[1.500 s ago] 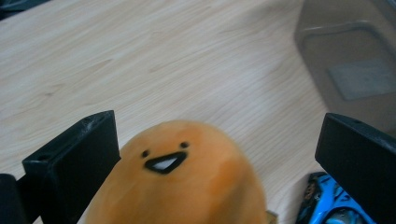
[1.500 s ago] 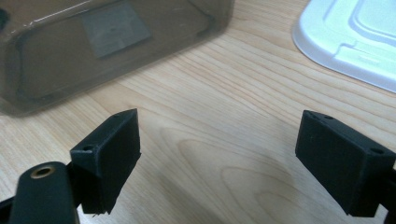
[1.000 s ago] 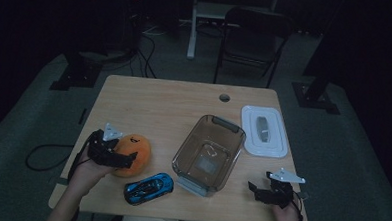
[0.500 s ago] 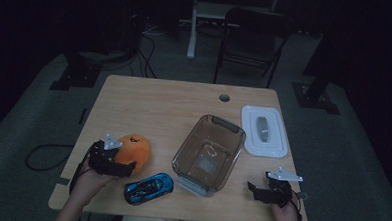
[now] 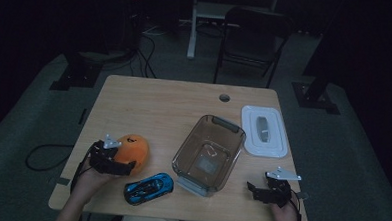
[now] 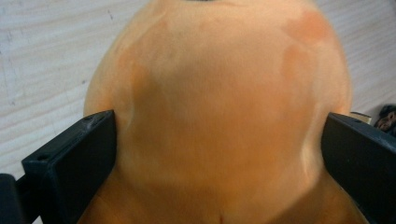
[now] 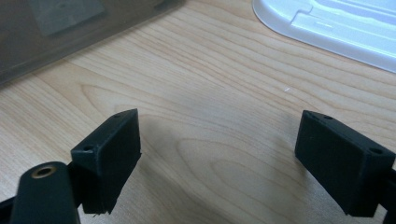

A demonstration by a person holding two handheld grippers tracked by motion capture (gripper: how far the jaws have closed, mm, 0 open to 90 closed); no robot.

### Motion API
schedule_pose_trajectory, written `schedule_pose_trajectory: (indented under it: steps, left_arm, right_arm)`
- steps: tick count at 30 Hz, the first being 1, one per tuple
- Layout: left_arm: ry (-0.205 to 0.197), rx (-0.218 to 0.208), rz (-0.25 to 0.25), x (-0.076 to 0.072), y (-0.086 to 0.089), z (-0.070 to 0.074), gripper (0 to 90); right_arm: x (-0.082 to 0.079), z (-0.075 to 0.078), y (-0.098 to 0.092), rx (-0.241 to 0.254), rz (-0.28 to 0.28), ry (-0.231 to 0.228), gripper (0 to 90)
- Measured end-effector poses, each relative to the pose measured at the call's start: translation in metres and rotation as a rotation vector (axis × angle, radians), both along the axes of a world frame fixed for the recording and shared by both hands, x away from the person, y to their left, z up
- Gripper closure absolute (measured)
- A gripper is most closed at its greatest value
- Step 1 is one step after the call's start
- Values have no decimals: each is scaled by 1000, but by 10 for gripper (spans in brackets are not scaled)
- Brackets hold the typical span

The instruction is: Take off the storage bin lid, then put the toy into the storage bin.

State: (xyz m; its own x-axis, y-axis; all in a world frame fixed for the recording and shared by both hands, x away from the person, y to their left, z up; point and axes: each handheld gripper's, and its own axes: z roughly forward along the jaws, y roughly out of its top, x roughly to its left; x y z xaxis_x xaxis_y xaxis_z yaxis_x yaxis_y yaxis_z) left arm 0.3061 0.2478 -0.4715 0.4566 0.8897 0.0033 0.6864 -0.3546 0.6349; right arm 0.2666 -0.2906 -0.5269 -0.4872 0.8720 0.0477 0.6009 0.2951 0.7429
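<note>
Orange plush toy (image 5: 132,149) lies near the front left of the light wooden surface (image 5: 164,104), with the left tool (image 5: 115,163) set around it, one jaw at each flank; whether they press it cannot be told. Right tool (image 5: 260,189) rests open and empty at the front right corner. Between them stand a blue toy car (image 5: 149,187) and a clear container (image 5: 208,153); its white lid (image 5: 263,131) lies apart. No writing is legible. Dark room; a chair (image 5: 252,35) stands behind.
</note>
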Motion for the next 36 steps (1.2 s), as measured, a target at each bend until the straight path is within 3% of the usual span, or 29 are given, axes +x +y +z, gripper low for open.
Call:
schedule_pose_trajectory:
  steps: [7,13,25,28,36]
  left_arm:
    - [10,52,-15,-5,-1,-5,4]
    - [-10,38,-5,-9,0,-7,40]
    - [-53,41,-81,-17,4,-3,522]
    - [-60,24,-79,-18,6,-1,580]
    - [-74,-2,-96,-18,11,5,628]
  right_arm:
    - [1,0,1,-15,-5,6,140]
    - [1,0,2,-26,-6,6,140]
    - [1,-1,2,-25,-8,6,140]
    - [1,-1,1,-17,-8,8,140]
    - [1,-1,2,-24,-9,6,139]
